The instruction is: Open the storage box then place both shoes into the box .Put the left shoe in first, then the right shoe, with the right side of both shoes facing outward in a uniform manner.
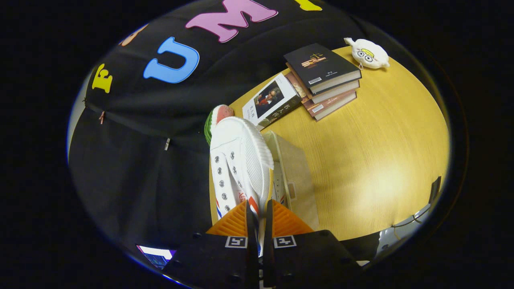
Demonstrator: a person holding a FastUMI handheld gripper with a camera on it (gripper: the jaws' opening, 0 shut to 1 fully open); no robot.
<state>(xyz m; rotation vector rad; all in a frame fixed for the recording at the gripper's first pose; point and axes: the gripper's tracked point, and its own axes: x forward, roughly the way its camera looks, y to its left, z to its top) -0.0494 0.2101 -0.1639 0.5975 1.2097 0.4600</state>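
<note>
claw (259, 222) clamped narrow on a white shoe (237, 160) held out ahead of it, the open box (295, 176) just beyond on the counter (373, 152), so next it looks like lowering the shoe in.

We count four books (317, 80), two white shoes (237, 160), one storage box (295, 176), one plush toy (367, 53), one watermelon-slice toy (215, 118), one table (381, 152), one gripper (259, 216).
</note>
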